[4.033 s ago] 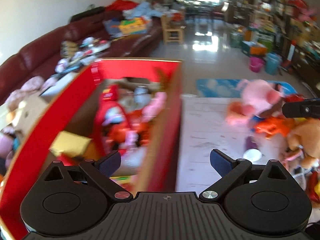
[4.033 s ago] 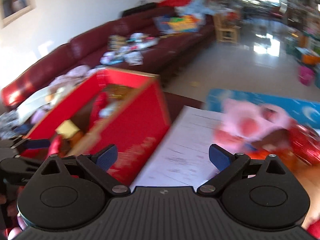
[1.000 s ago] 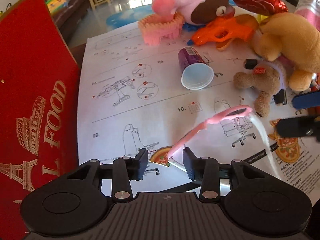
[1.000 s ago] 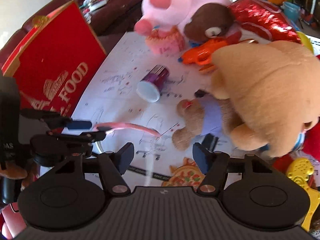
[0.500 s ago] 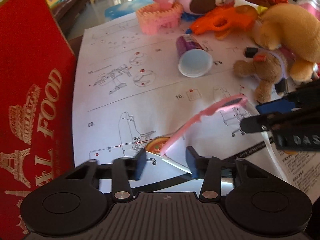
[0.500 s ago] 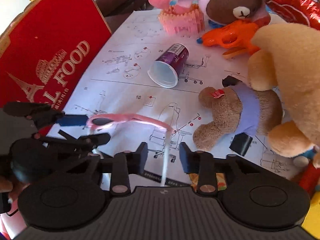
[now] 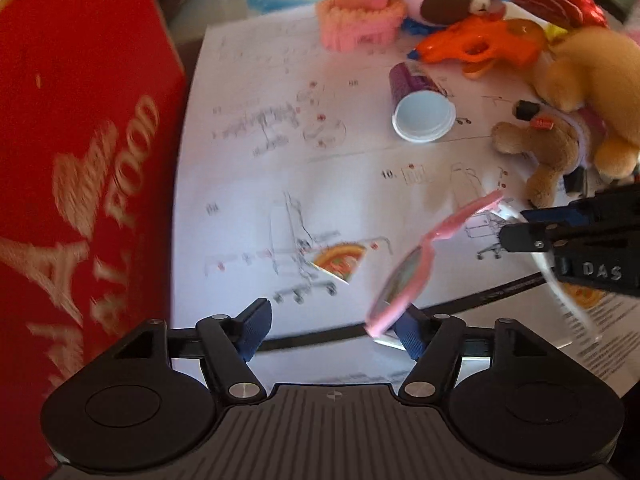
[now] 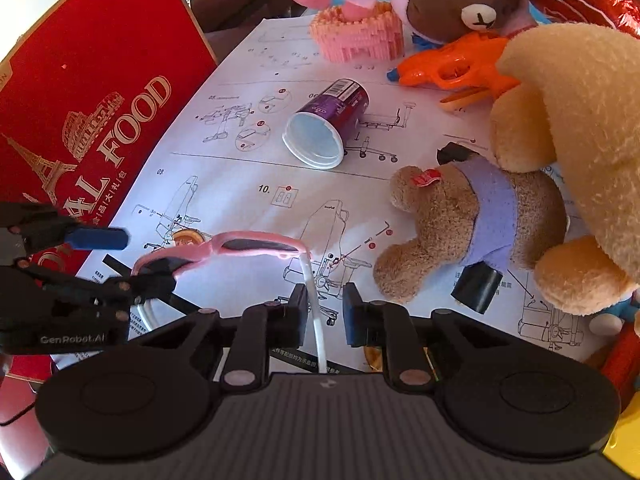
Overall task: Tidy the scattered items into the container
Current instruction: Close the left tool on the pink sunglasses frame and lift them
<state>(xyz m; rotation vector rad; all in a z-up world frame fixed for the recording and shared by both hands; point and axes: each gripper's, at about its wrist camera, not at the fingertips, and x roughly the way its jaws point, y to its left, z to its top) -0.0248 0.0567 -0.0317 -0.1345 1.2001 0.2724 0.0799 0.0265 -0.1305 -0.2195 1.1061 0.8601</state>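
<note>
On the left stands the red box [image 8: 92, 120], your container. Your left gripper [image 7: 332, 334] has just spread off the pink sunglasses [image 8: 224, 250]; your right gripper [image 8: 324, 312] has just been closing, pinching their white arm. The purple cup [image 8: 332, 120], small bear [image 8: 472, 220] and other toys are still out on the instruction sheet [image 8: 240, 184].

We read "FOOD" in gold on the red box [image 8: 92, 120]. The instruction sheet [image 8: 248, 184] shows step numbers "09." and "10."; the left gripper [image 8: 116, 260] body reads "GenRobot.AI", and the right gripper [image 7: 516, 226] shows "DAS".
</note>
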